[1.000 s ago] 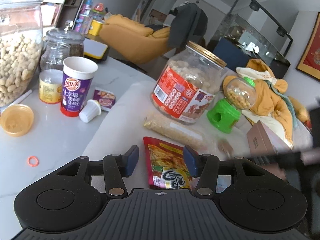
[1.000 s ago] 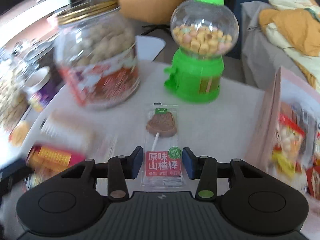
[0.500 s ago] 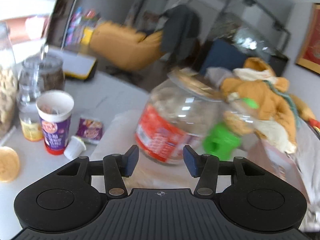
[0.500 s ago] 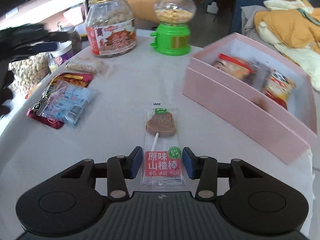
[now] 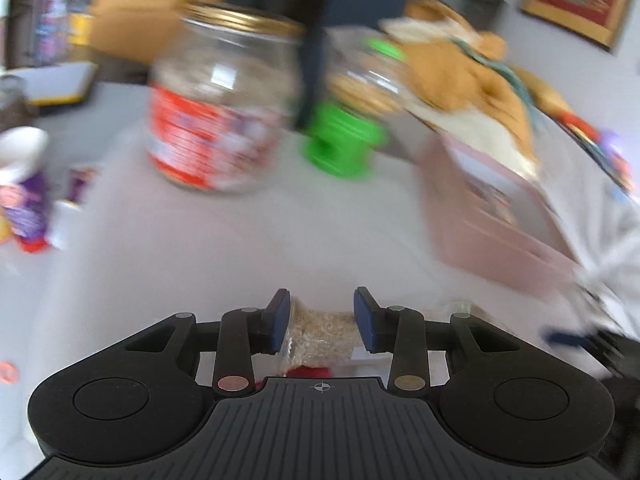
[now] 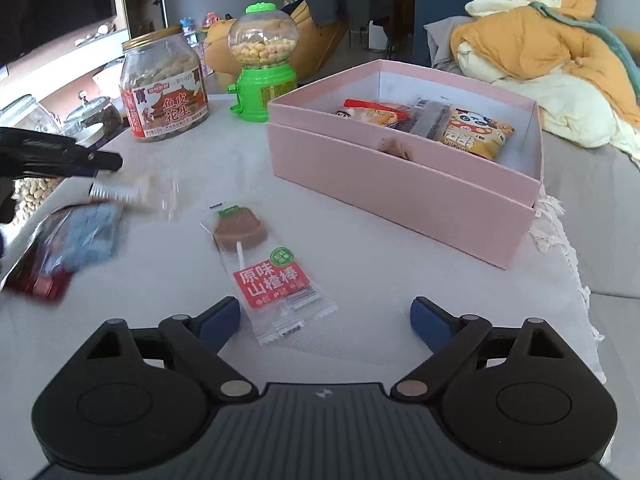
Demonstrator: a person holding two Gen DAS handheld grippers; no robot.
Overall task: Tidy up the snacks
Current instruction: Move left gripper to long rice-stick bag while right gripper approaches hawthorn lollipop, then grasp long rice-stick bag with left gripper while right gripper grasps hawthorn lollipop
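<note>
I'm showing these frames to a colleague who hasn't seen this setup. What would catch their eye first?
Probably the open pink box at right on the white table, with snack packets already inside. Next, the haw lollipop packet lying flat before the right gripper, whose jaws have just been opening and stand wide. The left gripper has just been closing on a clear packet of pale crumbly snack.

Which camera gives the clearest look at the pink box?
The right wrist view: the pink box is sharp there, open, with snack packets inside. In the left wrist view the same box is a motion-blurred pink shape at the right, its contents unreadable.
</note>
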